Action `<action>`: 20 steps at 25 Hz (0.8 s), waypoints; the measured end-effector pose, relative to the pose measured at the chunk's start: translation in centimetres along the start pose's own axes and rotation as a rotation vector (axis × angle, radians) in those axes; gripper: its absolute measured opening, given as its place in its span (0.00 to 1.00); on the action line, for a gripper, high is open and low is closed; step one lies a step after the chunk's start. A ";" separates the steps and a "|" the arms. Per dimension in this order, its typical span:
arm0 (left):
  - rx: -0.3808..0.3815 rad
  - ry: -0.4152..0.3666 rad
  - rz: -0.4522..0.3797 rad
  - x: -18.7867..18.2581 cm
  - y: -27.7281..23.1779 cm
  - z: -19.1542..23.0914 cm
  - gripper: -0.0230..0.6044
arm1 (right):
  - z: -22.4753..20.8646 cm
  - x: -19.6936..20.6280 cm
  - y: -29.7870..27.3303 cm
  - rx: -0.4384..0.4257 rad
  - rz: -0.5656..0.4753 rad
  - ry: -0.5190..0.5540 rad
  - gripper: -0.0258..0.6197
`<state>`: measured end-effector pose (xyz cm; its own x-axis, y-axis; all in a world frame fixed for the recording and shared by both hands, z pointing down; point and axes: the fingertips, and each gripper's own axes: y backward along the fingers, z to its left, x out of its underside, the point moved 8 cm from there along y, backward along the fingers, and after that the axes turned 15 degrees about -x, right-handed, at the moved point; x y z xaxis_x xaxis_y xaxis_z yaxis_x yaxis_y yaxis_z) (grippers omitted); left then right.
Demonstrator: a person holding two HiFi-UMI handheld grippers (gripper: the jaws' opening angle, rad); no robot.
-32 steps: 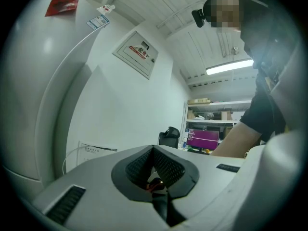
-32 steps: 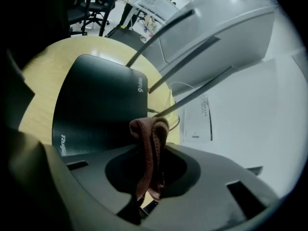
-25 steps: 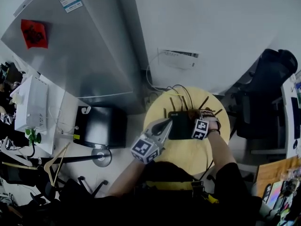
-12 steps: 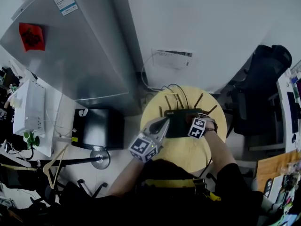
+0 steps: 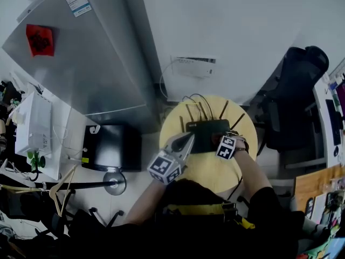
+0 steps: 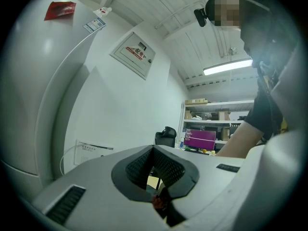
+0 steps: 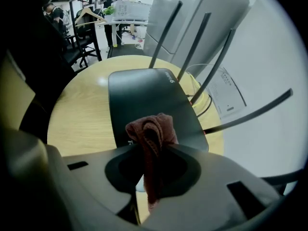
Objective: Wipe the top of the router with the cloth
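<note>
1. The router [image 7: 144, 100] lies flat in the middle of the round wooden surface [image 7: 82, 109]. Its antennas [image 7: 166, 32] stand up along the far edge and its cables [image 7: 202, 100] trail off behind. This leaves the broad dark top bare and easy to reach from the person's side.
2. The right tool [image 7: 153, 150] comes in low over the near end of the router and points along its length. That probably lets a stroke run away from the person towards the antennas.
3. Its jaws are clamped on the reddish cloth [image 7: 153, 129]. A bunched fold sticks out past the tips, and a tail hangs down behind them. Held this way, the fabric meets the casing rather than the hard jaws.
4. The fold sits over the near part of the top. Whether it is actually pressing on the plastic cannot be told from these views.
5. In the head view the left tool [image 5: 183, 142] rests at the router's left near edge, beside it rather than on top. It is likely there to stop the light casing sliding under the wipe, but contact is not clear.
6. The left gripper view shows that tool's ribbed pads pressed together at the tips with nothing between them. The tool is tilted up towards the wall.
7. Most of the top lies ahead of the cloth, unwiped as far as can be judged.
</note>
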<state>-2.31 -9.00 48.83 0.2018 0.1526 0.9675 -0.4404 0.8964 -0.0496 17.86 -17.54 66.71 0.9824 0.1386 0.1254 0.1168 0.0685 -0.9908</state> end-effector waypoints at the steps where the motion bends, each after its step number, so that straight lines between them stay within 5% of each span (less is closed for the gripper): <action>1: 0.001 0.000 -0.002 0.0 0.2 -0.2 0.04 | 0.3 0.2 0.1 -0.005 -0.001 0.000 0.13; 15: 0.034 -0.018 -0.013 -0.1 2.1 -2.4 0.04 | 4.4 2.0 0.5 -0.027 -0.014 0.001 0.13; 20: 0.054 -0.022 -0.013 0.1 1.2 -3.1 0.04 | 5.8 2.9 0.7 -0.095 -0.002 0.059 0.13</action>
<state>-0.05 -6.62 48.09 0.1886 0.1317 0.9732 -0.4844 0.8745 -0.0245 19.94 -11.37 66.63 0.9887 0.0796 0.1268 0.1293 -0.0261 -0.9913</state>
